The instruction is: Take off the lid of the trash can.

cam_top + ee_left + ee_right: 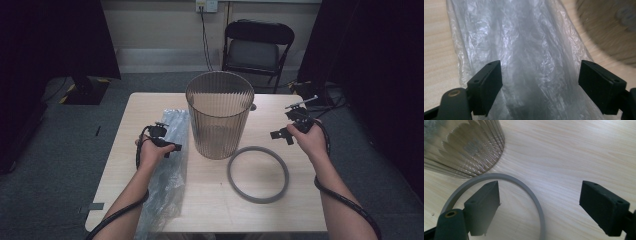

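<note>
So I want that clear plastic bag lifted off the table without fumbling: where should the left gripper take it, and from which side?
Probably the far end of the plastic bag, beside the ribbed bin. It lies flat lengthwise on the table, so come from above and pinch a raised crinkle. The left gripper already stands open over it.

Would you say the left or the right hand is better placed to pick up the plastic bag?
Probably left. The left gripper hangs right over the plastic bag with jaws open astride it, while the right gripper sits beyond the bin, above the grey ring.
</note>
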{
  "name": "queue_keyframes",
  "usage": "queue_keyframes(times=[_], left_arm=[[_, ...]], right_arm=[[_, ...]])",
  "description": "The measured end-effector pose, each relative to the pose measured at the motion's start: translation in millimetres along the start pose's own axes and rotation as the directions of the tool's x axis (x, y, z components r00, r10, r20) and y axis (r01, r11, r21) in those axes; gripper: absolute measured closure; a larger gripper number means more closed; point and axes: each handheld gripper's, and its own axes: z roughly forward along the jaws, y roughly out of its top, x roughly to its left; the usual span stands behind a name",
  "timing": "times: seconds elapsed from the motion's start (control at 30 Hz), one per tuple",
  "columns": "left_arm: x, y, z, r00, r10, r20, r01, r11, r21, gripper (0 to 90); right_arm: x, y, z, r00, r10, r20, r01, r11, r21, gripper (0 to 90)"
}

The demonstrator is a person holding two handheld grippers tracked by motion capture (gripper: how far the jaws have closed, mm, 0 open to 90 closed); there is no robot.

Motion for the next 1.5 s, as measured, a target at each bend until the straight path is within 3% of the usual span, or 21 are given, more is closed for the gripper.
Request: queue_keyframes(times=[0.2,0.23,0.27,0.3,0.37,0.47,0.53,0.6,0.67,0.73,0.77,0.8,0.93,1.0,1.17,1.27,1.37,1.43,1.47,1.5], left_arm=[[-5.6,-3.5,2.3,0.9974,0.059,-0.041,-0.060,0.9981,-0.012,16.8],[-7.5,-4.4,2.3,0.9930,0.099,-0.064,-0.100,0.9950,-0.005,18.6],[-7.5,-4.4,2.3,0.9930,0.099,-0.064,-0.100,0.9950,-0.005,22.7],[-9.9,-6.3,1.6,0.9824,0.163,-0.092,-0.163,0.9867,0.007,26.4],[-9.6,-7.5,-0.6,0.9801,0.175,-0.093,-0.176,0.9843,-0.002,31.8],[-10.2,-9.9,-4.7,0.9803,0.186,-0.067,-0.187,0.9824,-0.007,53.7],[-9.2,-10.5,-7.6,0.9783,0.199,-0.056,-0.199,0.9800,0.009,62.7],[-7.3,-10.8,-10.8,0.9856,0.169,-0.008,-0.168,0.9851,0.034,76.5],[-4.4,-11.7,-13.8,0.9881,0.148,0.040,-0.151,0.9859,0.072,87.1],[-3.8,-11.6,-18.0,0.9849,0.153,0.081,-0.161,0.9824,0.096,90.0],[-4.0,-11.0,-21.7,0.9807,0.163,0.108,-0.172,0.9821,0.077,90.0],[-3.9,-9.4,-28.0,0.9748,0.178,0.134,-0.188,0.9799,0.066,90.0],[-4.9,2.1,-60.4,0.9565,0.241,0.165,-0.248,0.9682,0.028,90.0],[-4.2,8.3,-78.9,0.9521,0.254,0.170,-0.260,0.9656,0.012,90.0],[-4.7,22.8,-122.6,0.9382,0.312,0.150,-0.312,0.9497,-0.023,90.0],[-5.6,30.5,-143.7,0.9263,0.358,0.117,-0.356,0.9337,-0.034,90.0],[-6.3,36.9,-160.2,0.9213,0.376,0.099,-0.373,0.9266,-0.049,90.0],[-7.2,40.4,-170.2,0.9224,0.377,0.084,-0.373,0.9259,-0.060,90.0],[-7.6,42.5,-174.8,0.9187,0.385,0.088,-0.381,0.9225,-0.063,90.0],[-9.4,44.0,-179.2,0.9194,0.384,0.084,-0.379,0.9228,-0.068,90.0]], right_arm=[[-2.3,-1.2,-2.5,1.0000,0.002,0.000,-0.002,1.000,-0.008,15.8],[-2.8,-1.4,-3.3,1.0000,0.008,0.002,-0.008,1.000,-0.009,15.8],[-3.5,-1.6,-3.9,0.9999,0.011,0.001,-0.011,1.000,-0.011,15.8],[-3.9,-1.9,-4.3,0.9999,0.010,0.002,-0.010,1.000,-0.013,15.8],[-3.8,-2.8,-4.8,1.0000,0.008,0.001,-0.008,1.000,-0.012,15.7],[-3.5,-4.4,-3.7,1.0000,0.005,0.002,-0.005,1.000,-0.009,15.8],[-3.1,-5.1,-2.3,1.0000,0.009,-0.002,-0.010,1.000,-0.006,15.8],[-1.8,-5.1,-0.8,1.0000,0.007,-0.006,-0.007,1.000,0.000,15.8],[0.1,-4.7,0.4,0.9999,0.004,-0.011,-0.003,1.000,0.007,15.8],[2.2,-4.6,1.5,0.9999,-0.005,-0.014,0.006,1.000,0.016,15.8],[3.1,-4.7,1.6,0.9998,-0.010,-0.016,0.011,1.000,0.021,15.8],[3.5,-4.9,1.5,0.9997,-0.016,-0.018,0.017,1.000,0.021,15.8],[1.3,-6.5,-1.1,0.9996,-0.023,-0.016,0.024,0.999,0.025,15.9],[-0.9,-6.4,-5.1,0.9998,-0.019,-0.012,0.019,1.000,0.014,15.9],[0.3,-2.9,-16.8,0.9997,-0.023,-0.010,0.023,1.000,-0.005,15.9],[2.7,0.7,-23.4,0.9996,-0.027,-0.002,0.027,1.000,-0.015,15.8],[6.5,3.7,-27.9,0.9994,-0.035,-0.003,0.035,0.999,-0.021,15.8],[9.0,5.4,-30.2,0.9991,-0.042,-0.005,0.042,0.999,-0.021,15.8],[10.1,6.1,-31.2,0.9991,-0.042,-0.004,0.042,0.999,-0.023,15.8],[11.2,6.8,-32.2,0.9990,-0.044,-0.004,0.044,0.999,-0.023,15.8]])
